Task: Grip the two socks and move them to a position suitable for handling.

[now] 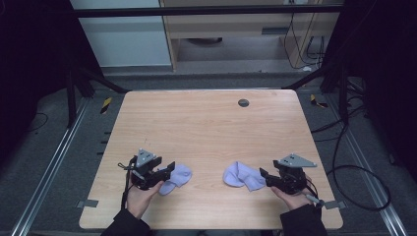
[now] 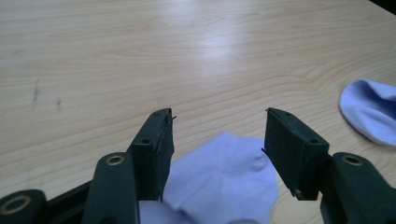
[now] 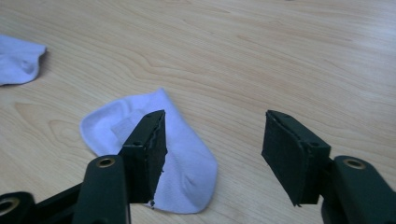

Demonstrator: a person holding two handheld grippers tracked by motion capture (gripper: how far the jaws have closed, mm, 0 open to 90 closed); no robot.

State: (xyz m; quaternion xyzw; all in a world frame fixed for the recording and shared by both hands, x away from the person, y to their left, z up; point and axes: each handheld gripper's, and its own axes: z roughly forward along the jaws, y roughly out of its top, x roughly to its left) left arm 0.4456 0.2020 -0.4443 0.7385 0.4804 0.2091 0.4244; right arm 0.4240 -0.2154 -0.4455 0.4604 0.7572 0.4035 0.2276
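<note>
High view shows your left gripper with jaws apart over the left sock and your right gripper with jaws apart beside the right sock, both socks flat on the table.

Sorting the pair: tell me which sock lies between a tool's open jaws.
The left sock: it lies between the left tool's open jaws, unpinched. The right sock sits mostly off to one side of the right tool, by one jaw.

Overhead light glared softly on the table toward its far edge; surroundings were dim, the near jaws perhaps slightly blurred.
</note>
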